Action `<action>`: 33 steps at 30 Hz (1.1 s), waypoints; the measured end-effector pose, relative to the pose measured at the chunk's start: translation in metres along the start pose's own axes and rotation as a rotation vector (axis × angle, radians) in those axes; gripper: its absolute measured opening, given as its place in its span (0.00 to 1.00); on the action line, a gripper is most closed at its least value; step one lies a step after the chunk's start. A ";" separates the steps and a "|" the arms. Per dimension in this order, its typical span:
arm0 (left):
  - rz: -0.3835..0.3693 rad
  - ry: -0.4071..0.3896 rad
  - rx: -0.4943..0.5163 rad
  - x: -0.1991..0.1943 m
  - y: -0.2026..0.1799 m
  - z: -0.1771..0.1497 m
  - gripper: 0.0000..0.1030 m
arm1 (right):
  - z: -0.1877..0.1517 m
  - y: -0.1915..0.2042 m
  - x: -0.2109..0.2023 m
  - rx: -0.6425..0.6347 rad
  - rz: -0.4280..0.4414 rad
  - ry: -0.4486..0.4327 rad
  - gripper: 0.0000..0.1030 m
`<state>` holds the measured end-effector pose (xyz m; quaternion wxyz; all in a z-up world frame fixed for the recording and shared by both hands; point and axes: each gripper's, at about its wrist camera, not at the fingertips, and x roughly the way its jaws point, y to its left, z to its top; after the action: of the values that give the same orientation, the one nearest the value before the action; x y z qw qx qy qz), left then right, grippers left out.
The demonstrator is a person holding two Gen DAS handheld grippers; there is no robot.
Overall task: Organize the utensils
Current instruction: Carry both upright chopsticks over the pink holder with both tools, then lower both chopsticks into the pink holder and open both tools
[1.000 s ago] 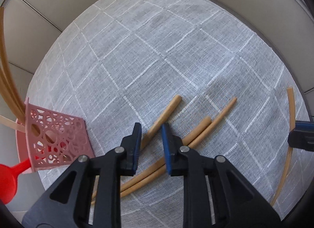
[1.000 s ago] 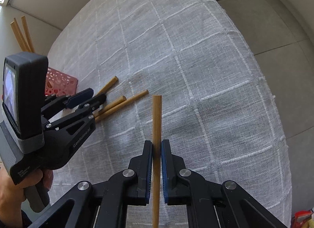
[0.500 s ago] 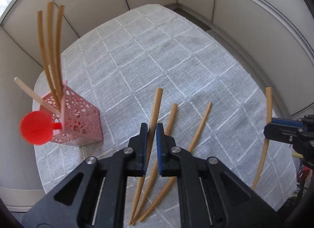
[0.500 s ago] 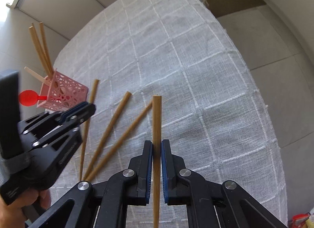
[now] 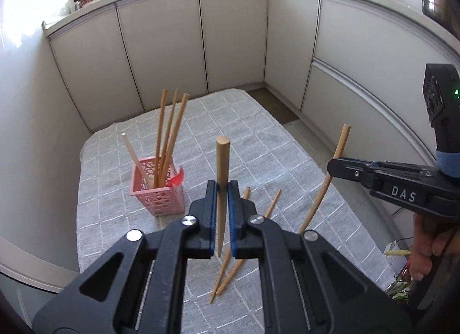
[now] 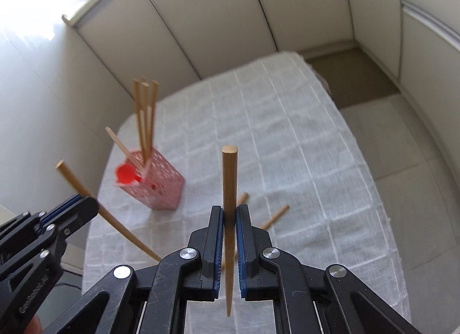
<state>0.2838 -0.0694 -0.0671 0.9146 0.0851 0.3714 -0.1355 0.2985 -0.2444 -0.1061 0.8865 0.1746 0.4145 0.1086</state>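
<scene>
My left gripper (image 5: 221,187) is shut on a wooden chopstick (image 5: 222,161) and holds it upright above the table. My right gripper (image 6: 229,213) is shut on another wooden chopstick (image 6: 229,178), also lifted; it shows in the left wrist view (image 5: 330,178) at the right. A pink perforated holder (image 5: 156,187) stands at the table's left with several chopsticks (image 5: 169,135) and a red spoon (image 6: 125,174) in it. Two chopsticks (image 5: 258,213) lie on the cloth in front of the holder, partly hidden by my fingers.
The table carries a grey checked cloth (image 5: 258,150). Kitchen cabinets (image 5: 230,37) run behind and to the right. The floor (image 6: 402,138) drops away at the table's right edge.
My left gripper closed on a chopstick lying on the cloth and raised it upright. Both grippers have lifted and tilted up, so the cabinets now show.
</scene>
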 end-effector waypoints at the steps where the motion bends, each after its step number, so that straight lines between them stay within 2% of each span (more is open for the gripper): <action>1: 0.001 -0.026 -0.013 -0.010 0.005 0.001 0.08 | 0.003 0.004 -0.004 0.000 0.008 -0.023 0.05; 10: 0.033 -0.283 -0.158 -0.084 0.064 0.021 0.08 | 0.034 0.045 -0.025 -0.013 0.054 -0.202 0.05; 12: 0.052 -0.318 -0.179 -0.081 0.073 0.027 0.08 | 0.044 0.056 -0.028 -0.029 0.055 -0.236 0.05; 17: 0.065 -0.333 -0.200 -0.062 0.091 0.045 0.08 | 0.068 0.084 -0.034 -0.068 0.101 -0.323 0.05; 21: 0.094 -0.307 -0.147 -0.041 0.091 0.054 0.08 | 0.083 0.107 -0.022 -0.098 0.140 -0.354 0.05; 24: 0.097 -0.247 -0.115 -0.019 0.091 0.056 0.08 | 0.087 0.121 -0.001 -0.118 0.159 -0.347 0.05; 33: 0.075 -0.060 -0.077 0.042 0.096 0.057 0.08 | 0.083 0.119 0.085 -0.109 0.148 -0.219 0.06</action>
<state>0.3804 -0.0010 -0.0509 0.9324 0.0595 0.3452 -0.0890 0.4107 -0.1256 -0.0679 0.9243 0.1670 0.2946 0.1761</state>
